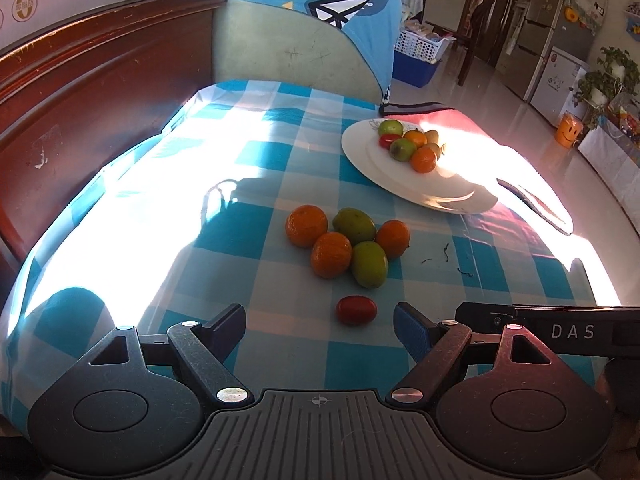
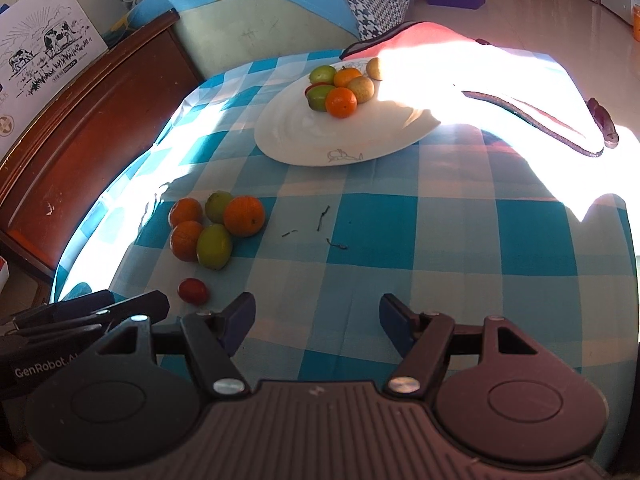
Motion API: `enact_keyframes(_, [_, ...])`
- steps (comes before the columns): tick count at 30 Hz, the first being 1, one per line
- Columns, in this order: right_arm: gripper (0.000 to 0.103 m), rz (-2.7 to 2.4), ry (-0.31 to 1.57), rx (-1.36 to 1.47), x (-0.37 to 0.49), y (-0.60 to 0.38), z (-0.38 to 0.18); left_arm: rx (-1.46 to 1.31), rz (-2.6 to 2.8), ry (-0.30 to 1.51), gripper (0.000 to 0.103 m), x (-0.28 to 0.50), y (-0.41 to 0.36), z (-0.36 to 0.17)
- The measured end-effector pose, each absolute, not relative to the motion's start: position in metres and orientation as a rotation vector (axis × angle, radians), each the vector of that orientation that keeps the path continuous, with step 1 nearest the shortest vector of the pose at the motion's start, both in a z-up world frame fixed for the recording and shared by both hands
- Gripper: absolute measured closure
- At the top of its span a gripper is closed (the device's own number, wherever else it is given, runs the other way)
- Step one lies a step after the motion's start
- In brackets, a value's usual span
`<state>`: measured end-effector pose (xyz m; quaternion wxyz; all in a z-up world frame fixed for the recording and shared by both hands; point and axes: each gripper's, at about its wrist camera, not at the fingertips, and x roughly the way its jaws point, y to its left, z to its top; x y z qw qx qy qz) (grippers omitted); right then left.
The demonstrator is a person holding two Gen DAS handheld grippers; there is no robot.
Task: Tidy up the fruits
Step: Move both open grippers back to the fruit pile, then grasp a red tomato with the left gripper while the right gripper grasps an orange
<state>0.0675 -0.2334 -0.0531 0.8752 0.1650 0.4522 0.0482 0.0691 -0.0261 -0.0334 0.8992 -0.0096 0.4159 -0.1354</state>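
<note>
My left gripper (image 1: pixel 320 330) jaws gape, empty, around the red tomato (image 1: pixel 356 310) near the desk's front edge; my right gripper (image 2: pixel 316 320) is empty-jawed too. Closing carelessly could squash it or nudge it away.

— What am I seeing under the fruit?

— I read a soft, matt blue-and-white checked cotton cloth (image 2: pixel 420 224), slightly creased. The round white plate (image 2: pixel 288 132) looks like glazed ceramic, glossy where sun hits it.

— And the fruit skins?

— The small red oval tomato (image 1: pixel 356 310) is smooth and shiny; the dimpled orange mandarin (image 1: pixel 306 226) looks matt. The dark red wooden headboard (image 1: pixel 92 92) is varnished and scuffed.
</note>
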Motion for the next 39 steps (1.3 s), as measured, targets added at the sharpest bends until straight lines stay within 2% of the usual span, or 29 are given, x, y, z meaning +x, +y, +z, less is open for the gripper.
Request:
enact_keyframes(10, [0.034,0.151,0.924,0.32,0.084,-0.233,-0.042,-0.006,-0.29,0.849,0.023,0.071,-0.036,-0.045])
enact_keyframes(16, [0.043,0.256,0.918,0.216,0.103,-0.222,-0.038,-0.003,-0.306,0.82,0.025,0.07,-0.041,-0.046])
enact_keyframes(23, [0.055,0.316,0.897,0.19,0.122,-0.212,-0.041,-0.019,-0.306,0.834,0.039,0.075,-0.043,-0.053])
enact_keyframes(33, [0.056,0.348,0.897,0.206,0.142,-0.207,-0.048,-0.01,-0.305,0.833,0.048,0.076,-0.048,-0.059])
enact_keyframes(39, [0.058,0.359,0.897,0.221,0.149,-0.205,-0.053,-0.011,-0.3,0.825,0.06,0.076,-0.046,-0.059])
